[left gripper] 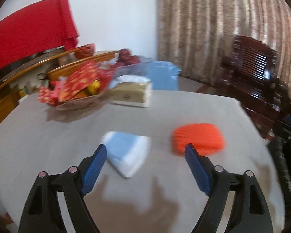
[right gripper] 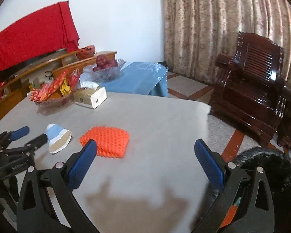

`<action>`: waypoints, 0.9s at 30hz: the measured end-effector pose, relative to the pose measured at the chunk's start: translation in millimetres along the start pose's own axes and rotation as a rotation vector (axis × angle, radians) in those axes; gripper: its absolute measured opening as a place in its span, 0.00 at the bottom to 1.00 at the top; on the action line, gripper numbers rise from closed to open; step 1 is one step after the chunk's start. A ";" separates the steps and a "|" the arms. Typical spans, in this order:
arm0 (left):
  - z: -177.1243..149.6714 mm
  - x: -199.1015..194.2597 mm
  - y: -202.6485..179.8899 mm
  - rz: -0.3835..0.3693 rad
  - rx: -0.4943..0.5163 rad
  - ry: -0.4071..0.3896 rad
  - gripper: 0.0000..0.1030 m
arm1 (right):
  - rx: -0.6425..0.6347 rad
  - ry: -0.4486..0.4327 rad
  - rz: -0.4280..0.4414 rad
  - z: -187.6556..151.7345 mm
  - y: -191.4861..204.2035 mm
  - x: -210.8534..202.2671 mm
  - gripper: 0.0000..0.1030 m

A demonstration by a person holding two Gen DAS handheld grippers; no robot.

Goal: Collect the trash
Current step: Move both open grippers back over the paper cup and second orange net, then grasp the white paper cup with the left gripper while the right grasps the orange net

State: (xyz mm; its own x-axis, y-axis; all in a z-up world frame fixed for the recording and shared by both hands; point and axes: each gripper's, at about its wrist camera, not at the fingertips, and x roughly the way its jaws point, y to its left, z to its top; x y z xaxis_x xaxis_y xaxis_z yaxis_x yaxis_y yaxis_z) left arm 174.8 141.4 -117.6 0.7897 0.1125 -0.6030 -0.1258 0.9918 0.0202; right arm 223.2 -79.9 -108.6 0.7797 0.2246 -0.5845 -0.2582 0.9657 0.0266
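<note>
Left tool [left gripper: 145, 147] released, nothing gripped; the paper cup [left gripper: 127, 152] lies tipped over on the grey bench [left gripper: 48, 136], just ahead between its fingers. Right tool [right gripper: 145, 142] also released and empty, near the orange mesh pad [right gripper: 106, 142] beside the cup.

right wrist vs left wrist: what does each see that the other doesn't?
Right wrist only: the left gripper seen from outside beside the paper cup, the cup's open mouth, and a black bin at the table edge.
Left wrist only: nothing of note; it is blurrier.
Both: cup, orange foam net, tissue box, snack bowl, grey table, wooden armchair.
</note>
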 end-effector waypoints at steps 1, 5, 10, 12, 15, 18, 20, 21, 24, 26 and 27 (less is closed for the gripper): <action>-0.8 9.8 11.2 0.024 -0.019 0.012 0.79 | -0.001 0.006 0.001 0.0 3.4 8.3 0.95; -2.0 36.0 38.4 0.056 -0.080 0.060 0.78 | -0.002 0.040 0.010 6.6 21.1 45.2 0.95; -3.2 64.2 51.1 0.054 -0.110 0.111 0.78 | -0.041 0.083 0.018 9.9 45.7 87.6 0.95; -5.0 70.9 51.6 0.051 -0.119 0.126 0.78 | -0.048 0.100 0.018 9.0 49.3 99.0 0.95; -9.5 83.3 50.6 0.059 -0.123 0.164 0.78 | -0.063 0.130 0.005 5.7 53.7 115.5 0.95; -13.5 90.1 48.3 0.057 -0.133 0.190 0.78 | -0.048 0.165 0.007 0.8 50.9 127.7 0.95; -15.5 95.7 48.1 0.047 -0.148 0.207 0.78 | -0.045 0.182 0.014 -2.8 50.2 132.8 0.95; -16.9 99.2 48.3 0.040 -0.159 0.217 0.78 | -0.048 0.188 0.018 -4.6 50.2 134.7 0.95; -20.6 107.6 48.2 0.019 -0.191 0.251 0.78 | -0.046 0.210 0.039 -7.8 50.2 139.3 0.94; -20.2 109.7 47.2 0.019 -0.196 0.252 0.78 | -0.040 0.217 0.049 -8.5 50.2 141.2 0.94; -19.7 109.9 46.7 0.012 -0.201 0.250 0.78 | -0.039 0.224 0.054 -8.9 50.2 142.5 0.94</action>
State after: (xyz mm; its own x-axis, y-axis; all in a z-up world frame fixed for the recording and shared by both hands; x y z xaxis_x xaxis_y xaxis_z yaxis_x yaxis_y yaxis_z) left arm 243.9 198.8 -198.6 0.6186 0.0809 -0.7815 -0.2695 0.9562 -0.1143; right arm 316.2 -0.6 -197.7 0.6189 0.2369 -0.7489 -0.3211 0.9464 0.0340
